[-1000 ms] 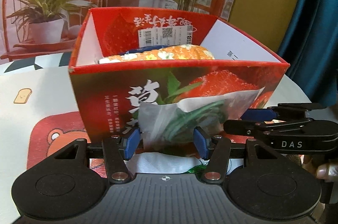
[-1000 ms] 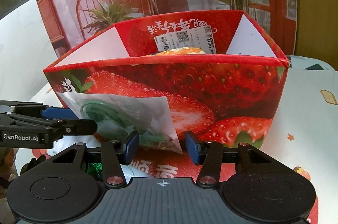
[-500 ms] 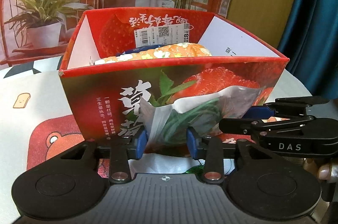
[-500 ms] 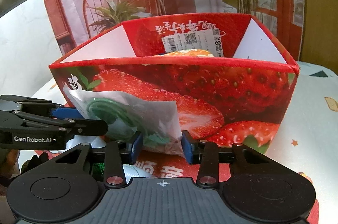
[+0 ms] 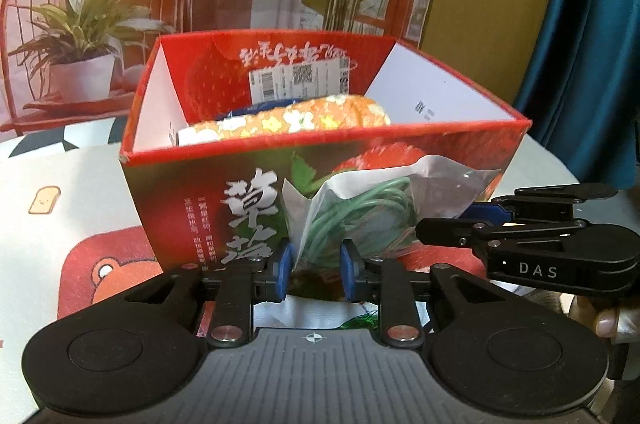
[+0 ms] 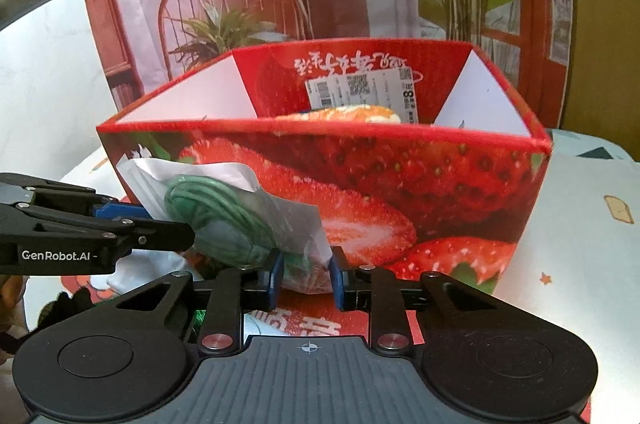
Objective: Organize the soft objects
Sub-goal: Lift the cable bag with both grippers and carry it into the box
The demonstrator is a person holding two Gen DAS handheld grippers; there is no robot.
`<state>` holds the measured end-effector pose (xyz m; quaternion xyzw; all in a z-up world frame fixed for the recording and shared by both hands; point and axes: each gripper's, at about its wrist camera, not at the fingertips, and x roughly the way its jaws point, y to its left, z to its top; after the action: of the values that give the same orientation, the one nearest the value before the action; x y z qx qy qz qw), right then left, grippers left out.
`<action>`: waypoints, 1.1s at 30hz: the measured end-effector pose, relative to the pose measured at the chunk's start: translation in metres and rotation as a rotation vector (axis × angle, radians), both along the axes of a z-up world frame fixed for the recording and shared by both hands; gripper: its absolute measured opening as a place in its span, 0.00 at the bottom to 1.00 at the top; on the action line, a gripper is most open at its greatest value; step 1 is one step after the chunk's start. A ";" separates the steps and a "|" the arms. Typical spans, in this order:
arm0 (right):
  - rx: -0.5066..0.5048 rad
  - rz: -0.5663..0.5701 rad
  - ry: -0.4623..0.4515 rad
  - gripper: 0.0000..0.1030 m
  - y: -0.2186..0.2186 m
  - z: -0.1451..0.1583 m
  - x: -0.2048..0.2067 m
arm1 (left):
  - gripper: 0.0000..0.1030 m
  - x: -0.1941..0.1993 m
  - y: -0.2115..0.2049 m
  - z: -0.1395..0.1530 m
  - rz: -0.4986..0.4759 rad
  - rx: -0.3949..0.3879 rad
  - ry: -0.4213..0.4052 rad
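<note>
A clear plastic bag with a coil of green cord (image 5: pixel 360 220) hangs in front of the red strawberry box (image 5: pixel 200 192). My left gripper (image 5: pixel 314 270) is shut on the bag's left end. My right gripper (image 6: pixel 306 278) is shut on the bag's (image 6: pixel 224 212) right end. Both hold it just above the table, against the box's (image 6: pixel 440 192) near wall. An orange floral soft roll (image 5: pixel 288 118) lies inside the box, with something blue behind it. The roll's top also shows in the right wrist view (image 6: pixel 344 114).
The box stands on a white tablecloth with a red bear patch (image 5: pixel 100 264). More white and green soft items lie under the grippers (image 5: pixel 320 314). A printed backdrop with a chair and plants (image 5: pixel 80 24) stands behind. A blue curtain (image 5: pixel 592 24) hangs at the right.
Both grippers closed from open onto the bag's ends. The bag has been lifted a little, and both views have risen to show more of the box's inside.
</note>
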<state>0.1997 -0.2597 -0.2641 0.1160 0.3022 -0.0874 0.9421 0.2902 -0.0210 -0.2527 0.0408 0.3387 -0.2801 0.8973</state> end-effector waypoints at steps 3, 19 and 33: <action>-0.006 -0.002 -0.024 0.22 0.000 0.010 -0.004 | 0.26 -0.007 0.004 0.010 0.006 -0.016 -0.022; -0.069 0.058 -0.187 0.22 0.009 0.098 -0.012 | 0.26 -0.032 0.020 0.091 0.064 -0.110 -0.204; -0.038 0.051 -0.122 0.22 -0.024 0.111 0.040 | 0.26 0.037 0.008 0.084 0.074 -0.115 -0.078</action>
<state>0.2397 -0.2838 -0.1530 0.0956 0.2453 -0.0618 0.9627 0.3267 -0.0131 -0.1687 -0.0126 0.2880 -0.2642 0.9204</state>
